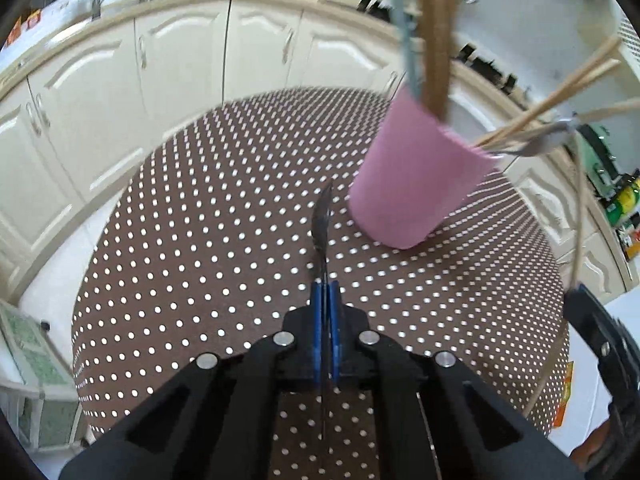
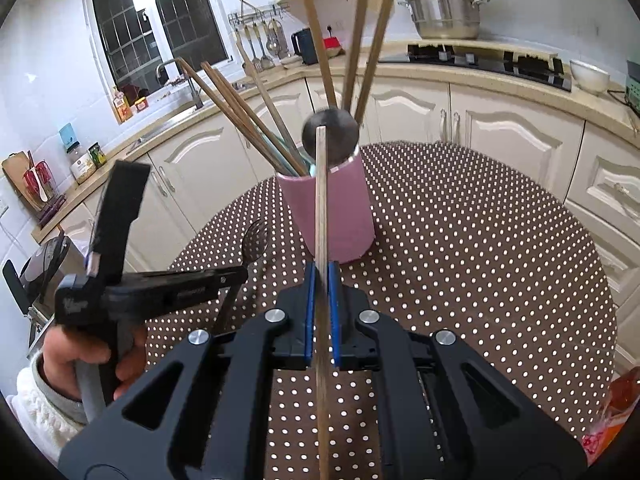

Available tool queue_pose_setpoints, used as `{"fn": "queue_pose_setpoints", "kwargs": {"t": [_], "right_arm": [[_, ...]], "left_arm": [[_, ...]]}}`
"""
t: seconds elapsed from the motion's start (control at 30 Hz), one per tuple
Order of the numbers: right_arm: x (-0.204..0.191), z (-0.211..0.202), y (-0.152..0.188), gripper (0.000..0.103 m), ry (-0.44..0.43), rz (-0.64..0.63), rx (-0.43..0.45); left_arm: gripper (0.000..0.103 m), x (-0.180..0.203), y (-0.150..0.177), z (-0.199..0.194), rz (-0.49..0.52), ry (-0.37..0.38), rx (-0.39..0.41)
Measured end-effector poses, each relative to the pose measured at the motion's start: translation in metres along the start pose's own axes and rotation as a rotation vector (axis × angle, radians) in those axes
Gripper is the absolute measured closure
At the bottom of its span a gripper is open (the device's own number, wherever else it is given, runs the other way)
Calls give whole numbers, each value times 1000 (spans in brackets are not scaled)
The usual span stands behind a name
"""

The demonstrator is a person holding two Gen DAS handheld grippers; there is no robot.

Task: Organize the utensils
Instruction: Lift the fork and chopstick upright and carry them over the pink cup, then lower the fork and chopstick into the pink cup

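Both claws are loaded, and the pink holder [image 2: 330,216] stands on the dotted bench [image 2: 480,248] as the common target. The right claw [image 2: 321,280] is clamped on the flat handle of a ladle [image 2: 321,208], whose long axis runs straight out along the fingers toward twelve o'clock in the right wrist view. Its round bowl sits at the holder's rim, in front of the chopsticks [image 2: 224,96] and wooden handles already fanned out inside. Whether the bowl has crossed the lip or only hovers before it is hard to say, since the fisheye flattens depth there.

The left claw [image 1: 325,292] is closed on a dark spoon [image 1: 322,220], held edge-on, its tip pointing to twelve o'clock. From that claw the holder [image 1: 412,184] lies at about one o'clock, near but not touching the spoon's tip, and it appears tilted in this view (probably the lens and the camera's own slant).

The relation that matters is the ladle's axis against the holder's mouth. The handle lies nearly level and points at the opening, so the right hand, the nearer of the two, would likely need to tip the ladle toward upright before releasing it. The spoon waits to one side, at the holder's eight o'clock in the right wrist view [image 2: 256,240], and would seem to go in second.
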State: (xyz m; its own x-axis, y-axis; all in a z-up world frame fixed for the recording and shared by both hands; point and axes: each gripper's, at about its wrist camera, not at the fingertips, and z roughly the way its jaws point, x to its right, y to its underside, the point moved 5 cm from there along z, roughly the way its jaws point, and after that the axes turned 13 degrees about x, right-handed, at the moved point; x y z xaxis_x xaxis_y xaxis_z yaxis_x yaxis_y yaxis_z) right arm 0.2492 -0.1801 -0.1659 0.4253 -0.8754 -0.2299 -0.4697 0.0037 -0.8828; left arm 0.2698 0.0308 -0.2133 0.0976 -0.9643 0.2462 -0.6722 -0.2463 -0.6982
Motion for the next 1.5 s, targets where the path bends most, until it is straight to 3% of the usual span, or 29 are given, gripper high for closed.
{"fn": "queue_pose_setpoints", "kwargs": {"t": [0.17, 0.33, 0.47, 0.73, 0.87, 1.07, 1.5], "right_arm": [[-7, -10, -11, 96, 2, -13, 47], [-16, -22, -23, 96, -2, -30, 105], [-21, -31, -35, 96, -13, -25, 161], [-23, -45, -68, 96, -35, -2, 327], [-21, -45, -84, 96, -31, 15, 418], [-19, -33, -106, 96, -27, 39, 547], [14, -3, -141, 96, -10, 106, 742]], "left_arm": [[99, 17, -6, -32, 3, 91, 100], [99, 45, -8, -76, 72, 189, 258], [99, 58, -8, -101, 111, 225, 390], [99, 69, -47, -141, 131, 278, 683], [99, 80, -65, -151, 87, 321, 809], [99, 89, -86, -141, 50, 356, 890], [99, 80, -117, -63, -114, 387, 841]]}}
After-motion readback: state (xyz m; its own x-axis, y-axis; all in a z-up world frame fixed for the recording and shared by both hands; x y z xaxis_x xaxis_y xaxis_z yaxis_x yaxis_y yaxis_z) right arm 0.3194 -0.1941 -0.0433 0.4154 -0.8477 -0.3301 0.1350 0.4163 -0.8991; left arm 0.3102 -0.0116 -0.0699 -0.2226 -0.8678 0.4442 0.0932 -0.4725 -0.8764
